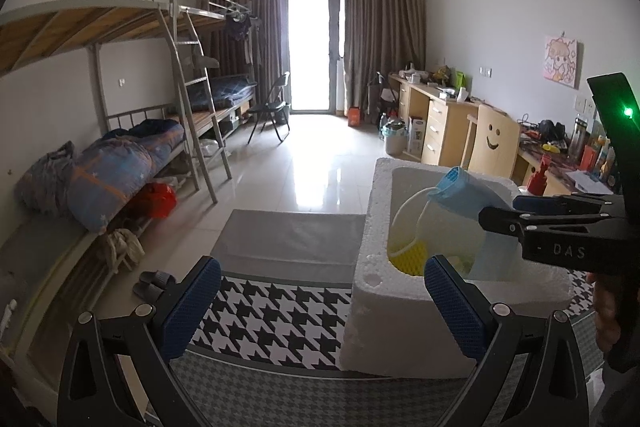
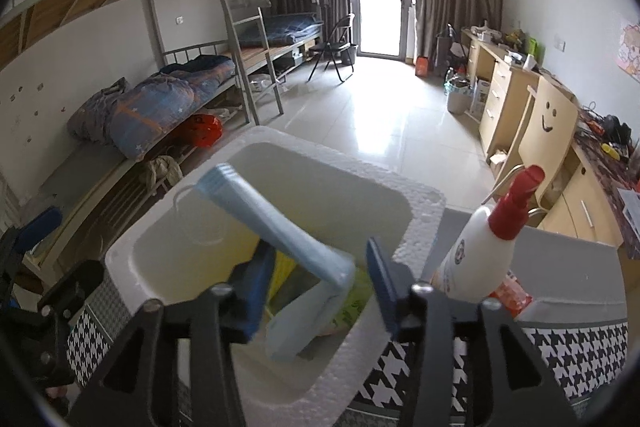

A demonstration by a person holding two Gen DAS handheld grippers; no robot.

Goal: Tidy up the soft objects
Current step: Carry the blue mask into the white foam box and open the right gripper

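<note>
A: Left side of the scene first. What was recorded for the left gripper (image 1: pixel 322 301)?

B: Its jaws were seen spread wide, nothing between the blue pads (image 1: pixel 192 307). It was held over the houndstooth cloth (image 1: pixel 276 311), near the left wall of the white foam box (image 1: pixel 364 291). A grey bin (image 1: pixel 288 239) was noted just beyond the cloth, on the far side.

A: And the box contents?

B: A light blue soft item (image 2: pixel 280 223) was found inside the foam box, leaning tilted, its ribbed upper end pointing to the far left and its lower end bent toward the near wall. A yellow mesh piece (image 1: pixel 410 259) was seen lying low in the box beneath it, with something yellow-green beside it that could not be identified.

A: The right gripper (image 2: pixel 320 287)?

B: Its jaws were parted over the near part of the box, the blue item's lower bend lying between them. The right pad was clearly apart from it; contact at the left pad could not be told. No grip was seen.

A: Further right?

B: A white spray bottle (image 2: pixel 476 255) with a red nozzle was noted standing upright just outside the box's right wall, with a red-orange packet (image 2: pixel 510 297) beside its base.
</note>
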